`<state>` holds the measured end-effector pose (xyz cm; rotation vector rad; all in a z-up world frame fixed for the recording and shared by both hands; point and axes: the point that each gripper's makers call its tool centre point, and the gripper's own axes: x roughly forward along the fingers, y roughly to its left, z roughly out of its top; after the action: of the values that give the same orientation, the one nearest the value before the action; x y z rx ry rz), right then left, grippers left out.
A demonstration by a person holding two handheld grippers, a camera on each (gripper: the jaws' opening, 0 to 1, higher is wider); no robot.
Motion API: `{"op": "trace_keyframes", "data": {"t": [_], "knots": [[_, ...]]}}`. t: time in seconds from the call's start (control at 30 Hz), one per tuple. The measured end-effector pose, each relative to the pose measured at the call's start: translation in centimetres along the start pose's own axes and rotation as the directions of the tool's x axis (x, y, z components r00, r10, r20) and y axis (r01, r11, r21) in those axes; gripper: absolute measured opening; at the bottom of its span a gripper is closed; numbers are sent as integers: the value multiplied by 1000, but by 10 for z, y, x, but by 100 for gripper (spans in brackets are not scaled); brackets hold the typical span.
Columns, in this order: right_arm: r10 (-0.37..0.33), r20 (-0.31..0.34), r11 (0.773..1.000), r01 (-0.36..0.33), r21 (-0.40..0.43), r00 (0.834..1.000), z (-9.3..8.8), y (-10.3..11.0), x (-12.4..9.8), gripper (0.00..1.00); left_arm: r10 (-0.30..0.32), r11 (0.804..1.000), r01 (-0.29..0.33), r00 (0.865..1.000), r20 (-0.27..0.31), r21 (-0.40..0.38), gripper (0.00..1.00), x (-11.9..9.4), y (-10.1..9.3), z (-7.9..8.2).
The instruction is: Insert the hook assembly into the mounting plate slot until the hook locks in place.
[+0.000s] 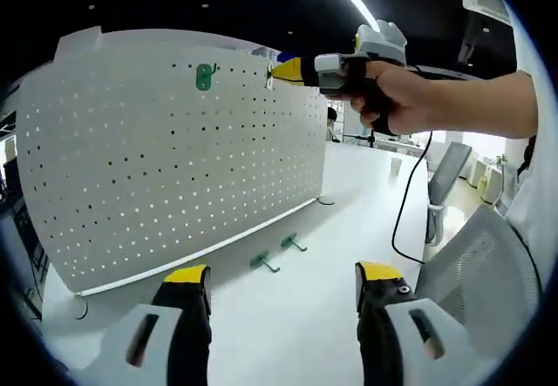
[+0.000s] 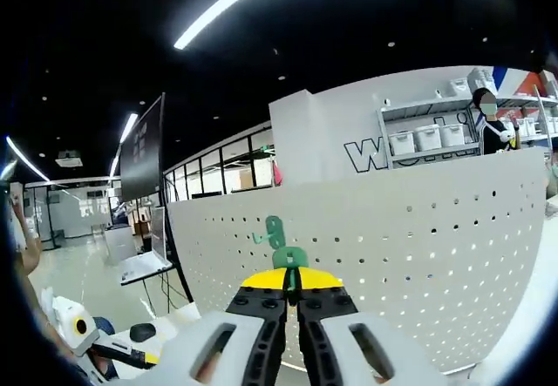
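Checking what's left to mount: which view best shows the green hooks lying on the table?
The left gripper view: two loose green metal hooks lie on the white table before the white pegboard. The right gripper view faces the board's upper part instead.

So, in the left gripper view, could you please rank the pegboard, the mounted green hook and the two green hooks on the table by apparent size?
1. Pegboard, by far the largest.
2. The two table hooks and the mounted hook look much alike; differing camera distance makes ranking them unsafe.
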<state>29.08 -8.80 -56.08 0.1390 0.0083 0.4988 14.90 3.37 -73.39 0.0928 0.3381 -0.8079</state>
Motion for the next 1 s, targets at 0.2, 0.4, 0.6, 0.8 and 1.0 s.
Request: {"op": "trace_keyframes", "data": {"t": [0.2,0.4,0.6,0.8,1.0], "knots": [[-28,5,1000,28,-10,1000,4,-4,8,0,-3,1000,3,1000,-15,-24,68,-3,-2,-10],[-52,14,998,52,-19,999,7,-6,18,0,-1,1000,0,1000,-25,-28,68,-6,-2,-14],[-74,23,997,74,-35,997,10,-8,27,0,9,999,-10,1000,-24,-31,67,-8,0,-14],[-88,34,995,90,-53,996,13,-10,33,0,10,999,-11,999,-32,-30,67,-8,0,-16],[-100,41,992,103,-75,994,14,-11,40,0,10,999,-11,999,-32,-30,67,-8,0,-16]]}}
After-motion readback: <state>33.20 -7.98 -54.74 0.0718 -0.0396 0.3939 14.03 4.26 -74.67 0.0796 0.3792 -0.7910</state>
